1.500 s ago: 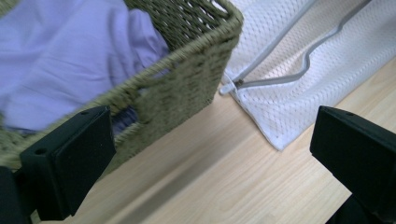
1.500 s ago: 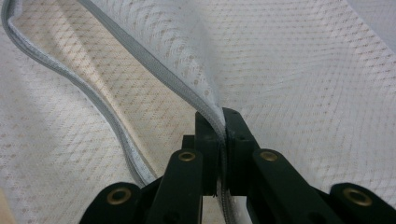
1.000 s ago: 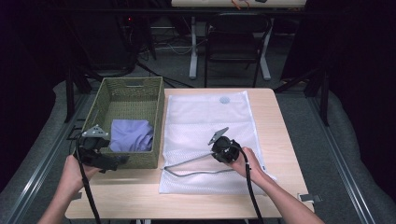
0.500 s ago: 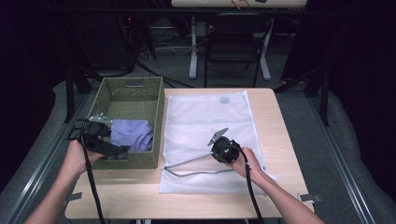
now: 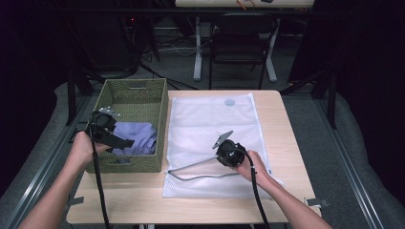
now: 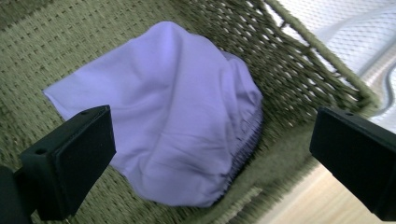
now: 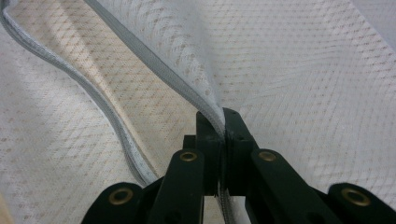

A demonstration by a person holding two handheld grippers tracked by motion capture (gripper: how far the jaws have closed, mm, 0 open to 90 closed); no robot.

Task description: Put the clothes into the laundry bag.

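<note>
— While we look down on the worktop (image 5: pixel 291 143), where do we find our two grippers?

— Our left gripper (image 5: pixel 123 142) hangs over the near left part of the woven basket (image 5: pixel 114 93), which sits along the worktop's left edge. Its jaws stand wide apart with nothing between them. In the left gripper view the lilac cloth (image 6: pixel 173 116) lies crumpled on the basket's floor, just beyond the open jaws and close against the basket's wall nearest the worktop's middle.

— And our right one?

— Our right gripper (image 5: pixel 220 151) rests over the white mesh bag (image 5: pixel 219 114), which is spread flat across the middle of the worktop and reaches from the far edge almost to the near edge. In the right gripper view the jaws are pressed together on the bag's grey zipper edge (image 7: pixel 154 65), lifting that strip of mesh a little off the layer below.

— Does the opening show from above?

— Yes, the grey edge curves toward the basket near the bag's near left corner, parted from the lower layer.

— And the cloth against the bag?

— Apart; the basket's wall stands between them.
</note>
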